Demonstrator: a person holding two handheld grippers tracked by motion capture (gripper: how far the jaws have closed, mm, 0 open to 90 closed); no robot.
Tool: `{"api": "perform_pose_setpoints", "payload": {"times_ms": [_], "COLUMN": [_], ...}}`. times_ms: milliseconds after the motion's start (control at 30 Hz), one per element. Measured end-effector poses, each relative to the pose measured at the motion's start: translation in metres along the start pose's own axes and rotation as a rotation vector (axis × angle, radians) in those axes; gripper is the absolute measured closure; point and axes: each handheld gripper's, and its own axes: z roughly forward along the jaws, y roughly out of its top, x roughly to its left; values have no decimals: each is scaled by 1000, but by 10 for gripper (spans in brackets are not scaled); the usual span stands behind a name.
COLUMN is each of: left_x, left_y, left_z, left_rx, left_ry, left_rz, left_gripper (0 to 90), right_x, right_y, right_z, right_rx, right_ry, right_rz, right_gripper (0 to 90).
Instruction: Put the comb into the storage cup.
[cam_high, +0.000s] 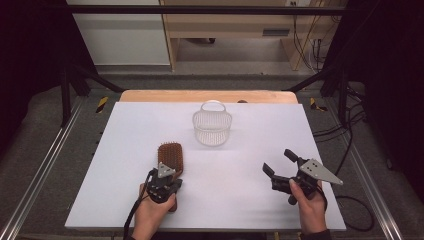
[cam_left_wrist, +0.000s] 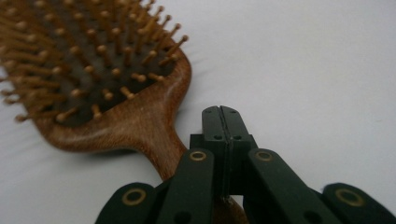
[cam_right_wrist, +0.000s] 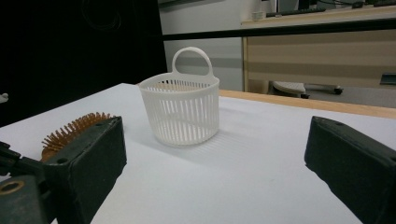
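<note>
A wooden paddle hairbrush (cam_high: 170, 154) lies bristles up on the white table (cam_high: 115, 165), left of the middle. My left gripper (cam_high: 167, 176) sits over its handle. In the left gripper view the jaws of the left gripper (cam_left_wrist: 222, 122) are pressed together with nothing between them, and the hairbrush (cam_left_wrist: 93, 74) handle runs just beside and beneath them. My right gripper (cam_high: 278, 161) hovers at the right front, open and empty. In the right gripper view the right gripper (cam_right_wrist: 215, 163) faces a white slatted basket (cam_right_wrist: 180, 109) with a loop handle; the hairbrush (cam_right_wrist: 70, 130) peeks out behind its left jaw.
The basket (cam_high: 212, 125) stands upright at the table's far middle. A wooden strip (cam_high: 150, 96) edges the far side of the table. Metal rails (cam_high: 45, 165) run along both sides, and cables (cam_high: 350, 135) lie on the floor at the right.
</note>
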Motion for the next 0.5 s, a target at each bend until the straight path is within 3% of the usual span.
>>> {"api": "perform_pose_setpoints", "payload": {"times_ms": [500], "left_x": [26], "left_y": [-10], "left_z": [-14], "left_rx": [17], "left_ry": [21], "left_rz": [5], "left_gripper": [900], "right_x": [0], "right_y": [0], "right_z": [0], "right_rx": [3], "right_ry": [-3], "right_rz": [-1], "right_gripper": [58]}}
